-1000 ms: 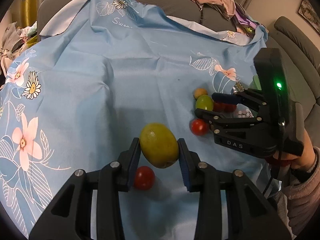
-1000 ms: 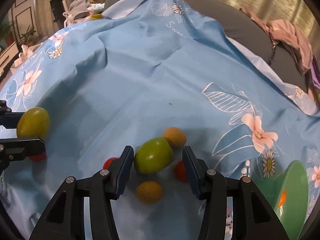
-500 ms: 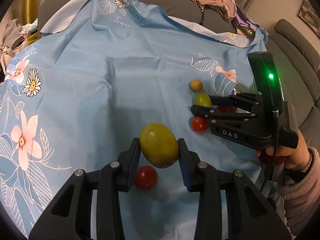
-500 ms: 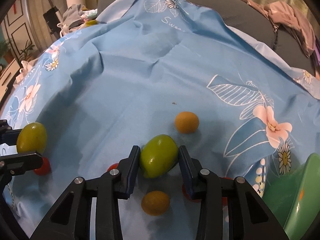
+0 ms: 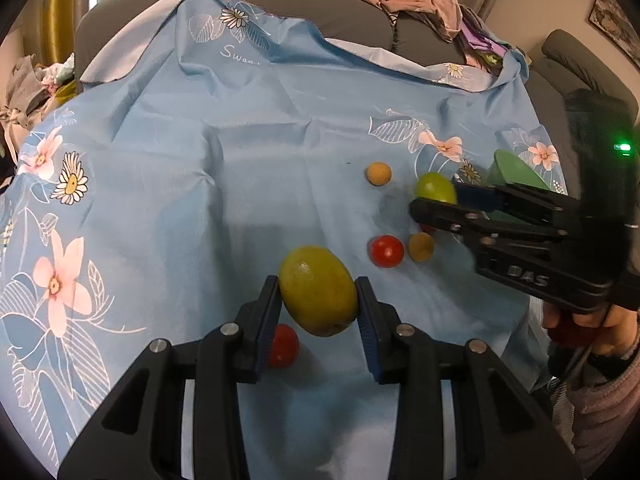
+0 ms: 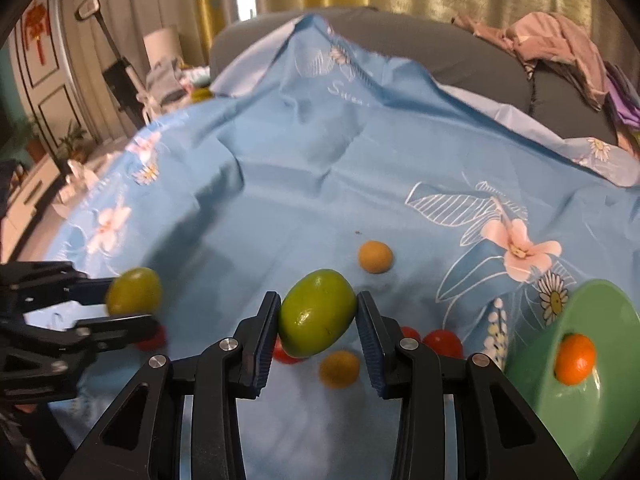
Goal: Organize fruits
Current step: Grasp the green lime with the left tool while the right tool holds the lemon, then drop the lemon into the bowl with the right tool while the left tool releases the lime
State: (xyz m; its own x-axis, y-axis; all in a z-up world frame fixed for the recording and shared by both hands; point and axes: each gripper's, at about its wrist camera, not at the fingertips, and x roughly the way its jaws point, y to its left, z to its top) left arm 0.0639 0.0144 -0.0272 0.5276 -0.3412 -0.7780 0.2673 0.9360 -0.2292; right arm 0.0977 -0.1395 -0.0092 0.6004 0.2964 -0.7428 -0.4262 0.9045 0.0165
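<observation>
The right gripper (image 6: 318,320) is squeezing a green fruit (image 6: 317,312) at the frame's middle, the left gripper (image 5: 318,308) a yellow fruit (image 5: 318,290). Next, I think, both are going into the green bowl (image 6: 580,400), lower right.

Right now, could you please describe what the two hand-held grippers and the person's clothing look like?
Each hand-held gripper, left and right, is black plastic with blue ribbed pads and silver screws. The right one bears "DAS" lettering and a green light; a pinkish sleeve shows.
</observation>
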